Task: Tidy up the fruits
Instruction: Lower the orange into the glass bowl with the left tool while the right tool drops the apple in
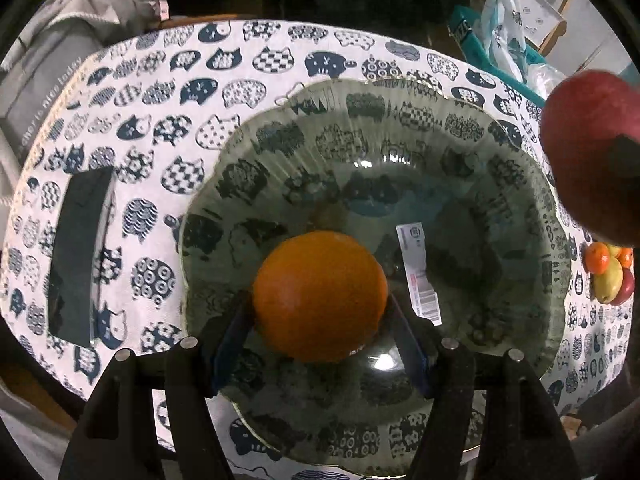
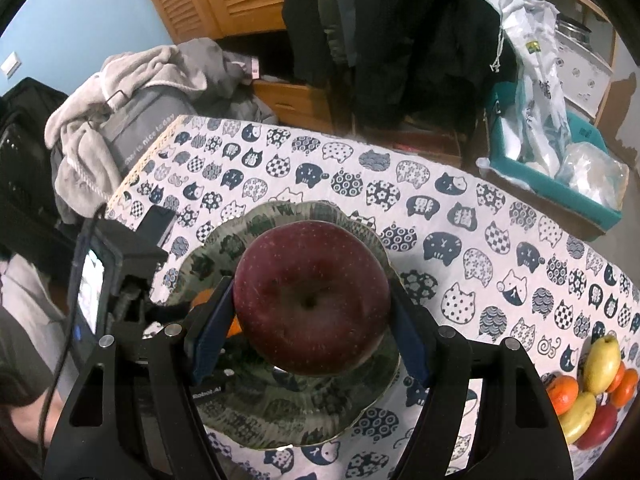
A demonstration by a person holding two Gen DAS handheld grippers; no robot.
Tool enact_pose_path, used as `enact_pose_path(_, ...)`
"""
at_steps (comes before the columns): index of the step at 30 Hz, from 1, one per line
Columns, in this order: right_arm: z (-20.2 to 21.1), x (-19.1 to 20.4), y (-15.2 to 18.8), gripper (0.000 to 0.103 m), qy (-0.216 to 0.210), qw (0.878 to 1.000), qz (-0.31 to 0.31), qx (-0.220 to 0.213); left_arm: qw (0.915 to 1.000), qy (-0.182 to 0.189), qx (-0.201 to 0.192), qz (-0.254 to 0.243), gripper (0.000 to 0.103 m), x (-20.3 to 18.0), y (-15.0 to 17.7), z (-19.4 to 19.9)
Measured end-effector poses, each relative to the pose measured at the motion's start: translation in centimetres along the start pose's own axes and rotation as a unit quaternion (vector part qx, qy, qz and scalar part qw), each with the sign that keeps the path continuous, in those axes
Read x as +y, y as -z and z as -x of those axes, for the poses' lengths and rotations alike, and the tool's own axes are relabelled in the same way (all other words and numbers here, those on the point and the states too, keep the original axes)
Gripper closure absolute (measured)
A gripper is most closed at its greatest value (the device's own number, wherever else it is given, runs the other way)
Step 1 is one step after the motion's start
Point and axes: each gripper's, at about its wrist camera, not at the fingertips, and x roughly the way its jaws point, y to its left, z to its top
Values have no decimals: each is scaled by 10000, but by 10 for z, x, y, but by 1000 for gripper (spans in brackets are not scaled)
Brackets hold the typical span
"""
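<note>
My left gripper (image 1: pixel 319 305) is shut on an orange (image 1: pixel 320 296), both blue pads pressed against its sides. The orange hangs low over the middle of a clear ribbed glass plate (image 1: pixel 400 120) on the cat-print tablecloth. My right gripper (image 2: pixel 312 291) is shut on a dark red apple (image 2: pixel 312 300), held above the same plate (image 2: pixel 288 412). In the left wrist view the apple (image 1: pixel 588 152) shows at the upper right, above the plate's right rim. In the right wrist view the left gripper's body (image 2: pixel 120 280) stands at the plate's left side.
A pile of oranges, yellow fruits and a red apple (image 2: pixel 596 384) lies on the cloth at the right. A dark flat slab (image 1: pixel 80 256) lies left of the plate. Beyond the table stand a teal basket (image 2: pixel 560 184) and a grey bag with clothes (image 2: pixel 132 128).
</note>
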Motion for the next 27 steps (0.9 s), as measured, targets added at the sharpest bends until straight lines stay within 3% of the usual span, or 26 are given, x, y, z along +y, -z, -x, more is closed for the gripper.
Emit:
enact_pose_path(17,-53,2,20,29,-82,9974,174,694,9999,98,-24,59,32,15,9,24)
enact_pose_path(25,-72,-9,32,29,75,9953,115,954,10000,38,-17,-79,32,4,10,21)
enact_pose_path(27,-71,-13,33,31,-47,9957,37,927,9999,32,-33,-100,32,3,9,21)
